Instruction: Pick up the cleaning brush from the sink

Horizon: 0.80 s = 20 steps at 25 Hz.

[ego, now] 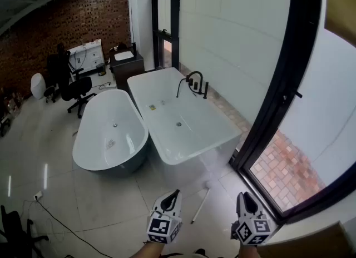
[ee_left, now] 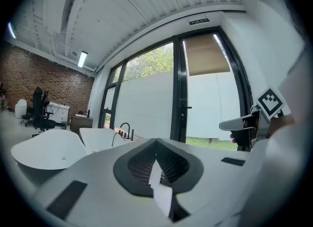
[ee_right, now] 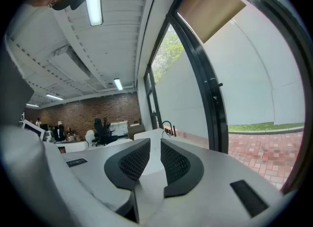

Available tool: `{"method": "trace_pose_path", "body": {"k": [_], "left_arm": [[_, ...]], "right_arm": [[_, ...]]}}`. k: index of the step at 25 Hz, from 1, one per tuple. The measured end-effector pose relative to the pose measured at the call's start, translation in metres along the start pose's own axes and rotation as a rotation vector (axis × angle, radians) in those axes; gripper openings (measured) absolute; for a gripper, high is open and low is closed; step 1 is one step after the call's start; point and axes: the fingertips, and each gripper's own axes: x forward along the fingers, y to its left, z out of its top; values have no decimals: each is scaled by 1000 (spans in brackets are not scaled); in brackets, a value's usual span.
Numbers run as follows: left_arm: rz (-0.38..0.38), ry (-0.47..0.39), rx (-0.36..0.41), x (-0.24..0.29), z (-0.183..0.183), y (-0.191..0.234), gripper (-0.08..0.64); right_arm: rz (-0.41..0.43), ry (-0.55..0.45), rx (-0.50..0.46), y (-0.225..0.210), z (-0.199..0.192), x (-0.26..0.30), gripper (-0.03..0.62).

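Note:
Both grippers sit low at the near edge of the head view, above grey floor tiles. My left gripper (ego: 174,194) (ee_left: 156,142) has its dark pads meeting at the tip, shut and empty. My right gripper (ego: 243,196) (ee_right: 155,145) also holds nothing, its pads almost together. A thin white stick with a small head (ego: 201,204) lies on the floor between them; I cannot tell if it is the brush. The sink (ego: 124,55), a white basin on a dark cabinet, stands far off at the back. No brush shows there at this distance.
An oval tub (ego: 83,140) and a rectangular white tub (ego: 214,134) with a black tap (ego: 194,82) stand ahead. A black-framed glass wall (ego: 278,84) runs along the right. Office chairs (ego: 75,90) stand at the back left. A cable (ego: 61,221) crosses the floor at the near left.

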Motion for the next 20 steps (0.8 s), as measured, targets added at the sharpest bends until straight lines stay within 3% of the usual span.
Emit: {"method": "trace_pose_path", "body": {"k": [11, 16, 20], "left_arm": [[-29, 37, 86, 65, -28, -63, -8], [-68, 76, 102, 106, -48, -39, -8], [-90, 99, 74, 144, -68, 6, -8]], "right_arm": [[45, 74, 18, -59, -36, 44, 81], [26, 130, 10, -63, -64, 85, 81], [-13, 185, 4, -60, -87, 131, 102]]}}
